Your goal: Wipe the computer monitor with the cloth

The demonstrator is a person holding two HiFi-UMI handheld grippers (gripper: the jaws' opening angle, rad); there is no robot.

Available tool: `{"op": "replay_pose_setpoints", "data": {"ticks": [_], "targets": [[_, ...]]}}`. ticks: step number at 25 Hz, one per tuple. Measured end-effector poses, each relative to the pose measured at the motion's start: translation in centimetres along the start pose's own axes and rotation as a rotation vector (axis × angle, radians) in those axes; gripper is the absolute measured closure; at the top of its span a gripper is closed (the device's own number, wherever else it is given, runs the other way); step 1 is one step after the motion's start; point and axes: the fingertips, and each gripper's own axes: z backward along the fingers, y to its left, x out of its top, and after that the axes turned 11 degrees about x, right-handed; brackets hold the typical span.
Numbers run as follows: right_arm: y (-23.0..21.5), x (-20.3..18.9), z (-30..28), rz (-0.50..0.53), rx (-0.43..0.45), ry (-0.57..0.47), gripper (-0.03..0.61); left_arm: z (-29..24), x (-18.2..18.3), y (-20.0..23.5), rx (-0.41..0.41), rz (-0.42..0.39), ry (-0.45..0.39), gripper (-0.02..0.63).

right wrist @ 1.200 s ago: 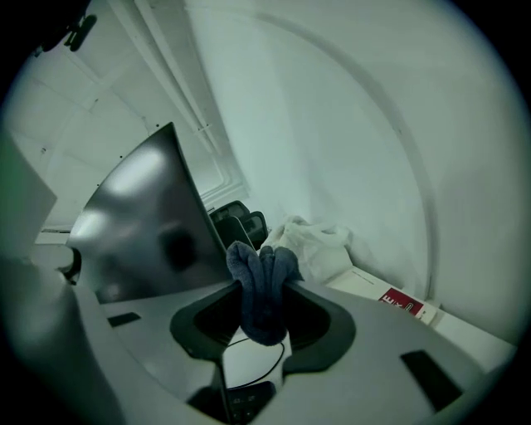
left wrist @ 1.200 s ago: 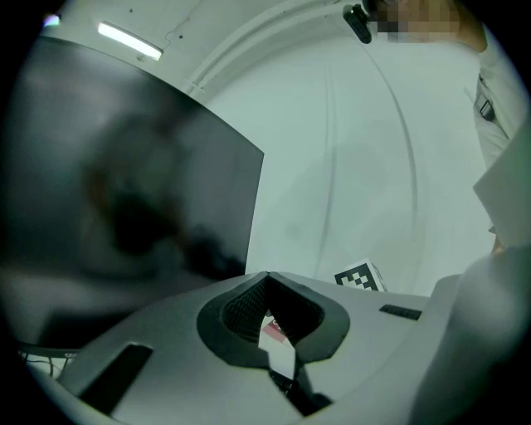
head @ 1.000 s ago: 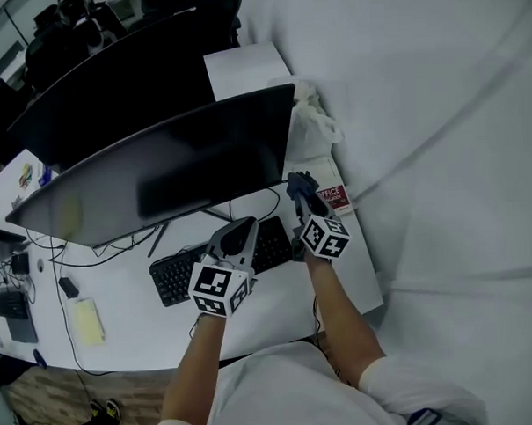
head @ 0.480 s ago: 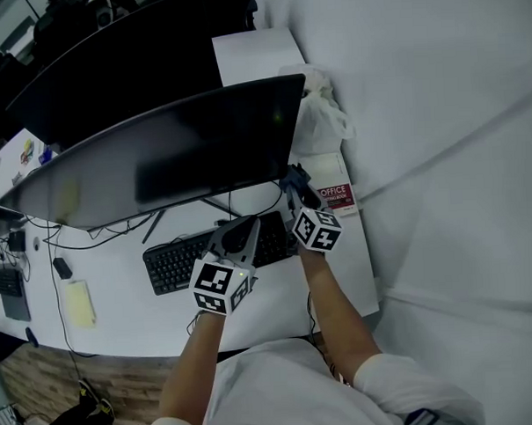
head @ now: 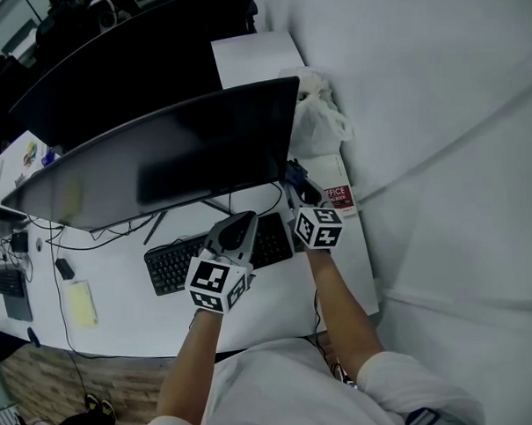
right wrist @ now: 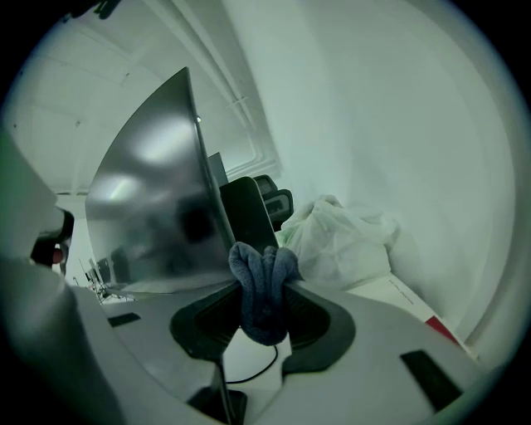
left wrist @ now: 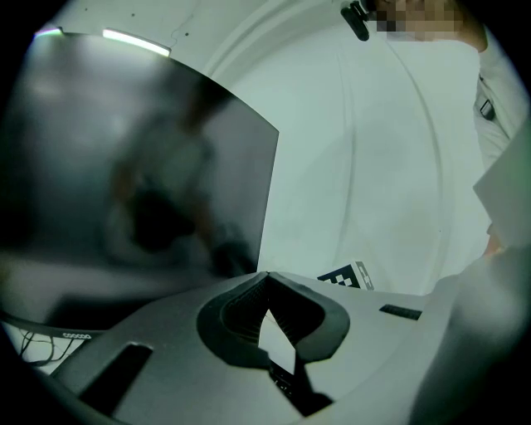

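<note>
A wide curved black monitor stands on the white desk, its screen dark. It fills the left of both gripper views, as the monitor and the monitor. My right gripper is shut on a bunched dark blue cloth and sits just off the screen's lower right corner. The cloth pokes out past the jaws. My left gripper hovers over the keyboard below the screen, jaws closed with nothing in them; the same left gripper points at the screen's right edge.
A black keyboard lies under the monitor. A white plastic bag and a red-and-white box sit at the desk's right end by the white wall. Cables and a yellow notepad lie to the left. A second monitor stands behind.
Both grippers have crept slightly up toward the monitor's lower right corner; the head view has shifted a little. The cloth stays clamped in the right gripper.
</note>
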Motion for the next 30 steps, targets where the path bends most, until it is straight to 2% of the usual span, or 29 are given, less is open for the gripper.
{"op": "replay_pose_setpoints", "data": {"ticks": [9,19,30], "targets": [[0.6,1.2,0.4,0.173,-0.005,0.053,0.439,0.4,1.1,-0.1,-0.001,-0.019,-0.020,0.607],[1.7,3.8,1.0,0.188,0.013,0.002,0.439,1.1,3.3,-0.6,-0.012,-0.049,-0.061,0.607],[3.5,8.7,1.3,0.249,0.068,-0.082,0.439,2.0,6.6,0.0,-0.023,-0.068,-0.111,0.607]]}}
